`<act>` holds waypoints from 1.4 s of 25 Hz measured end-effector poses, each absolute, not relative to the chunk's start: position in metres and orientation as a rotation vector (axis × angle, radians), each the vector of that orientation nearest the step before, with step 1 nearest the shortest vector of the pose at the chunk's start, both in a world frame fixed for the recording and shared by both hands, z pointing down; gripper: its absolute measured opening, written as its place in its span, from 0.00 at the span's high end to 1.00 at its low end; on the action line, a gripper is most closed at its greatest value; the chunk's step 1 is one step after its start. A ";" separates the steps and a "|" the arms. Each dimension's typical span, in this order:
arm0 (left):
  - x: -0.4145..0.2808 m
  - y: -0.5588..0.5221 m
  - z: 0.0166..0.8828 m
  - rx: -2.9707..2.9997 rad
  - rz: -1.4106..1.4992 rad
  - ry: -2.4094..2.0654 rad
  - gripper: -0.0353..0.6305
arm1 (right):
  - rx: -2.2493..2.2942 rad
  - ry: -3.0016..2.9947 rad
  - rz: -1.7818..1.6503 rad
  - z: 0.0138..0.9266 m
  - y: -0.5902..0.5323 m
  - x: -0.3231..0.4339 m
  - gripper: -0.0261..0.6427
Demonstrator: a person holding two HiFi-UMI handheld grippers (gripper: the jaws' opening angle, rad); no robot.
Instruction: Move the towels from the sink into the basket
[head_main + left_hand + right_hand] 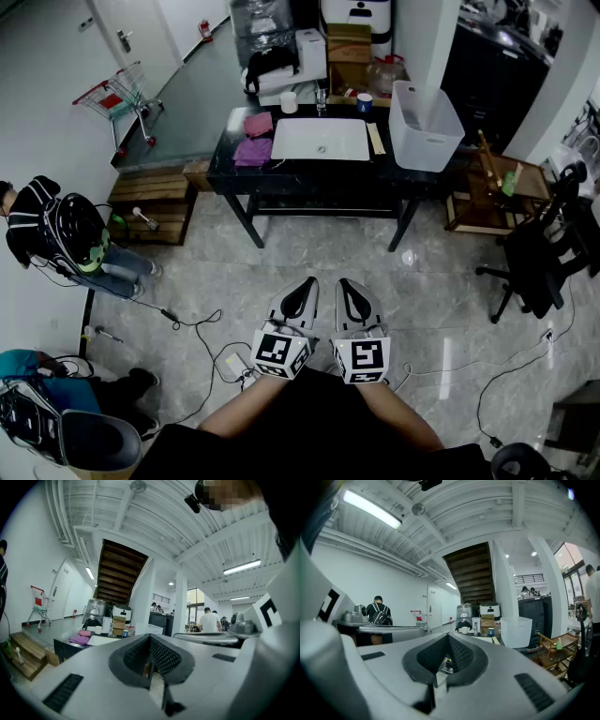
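Jaws closed together and empty on both the left gripper [300,298] and the right gripper [352,298], held side by side; well ahead of the fingers, two folded pink-purple towels [251,151] lie one behind the other on the black table [225,173], left of the white sink [322,139], nearer the left gripper; the white basket [424,127] stands right.

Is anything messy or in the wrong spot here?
Yes. The pink towel and purple towel lie on the table left of the sink, not in it. Loose cables sprawl over the floor. Nothing looks spilled.
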State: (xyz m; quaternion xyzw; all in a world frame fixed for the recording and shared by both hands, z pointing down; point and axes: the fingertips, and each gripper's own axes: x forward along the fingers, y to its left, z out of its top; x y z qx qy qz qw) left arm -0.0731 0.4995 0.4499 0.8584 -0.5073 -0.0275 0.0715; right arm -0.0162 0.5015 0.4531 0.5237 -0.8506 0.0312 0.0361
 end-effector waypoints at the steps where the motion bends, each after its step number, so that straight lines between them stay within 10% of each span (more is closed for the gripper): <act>1: -0.068 0.500 0.451 2.585 -0.091 -1.512 0.93 | 1.606 -2.611 0.106 0.456 0.503 -0.013 0.93; 35: -0.205 0.280 0.482 2.475 -0.079 -1.585 0.93 | 1.517 -2.560 0.158 0.482 0.279 -0.134 0.93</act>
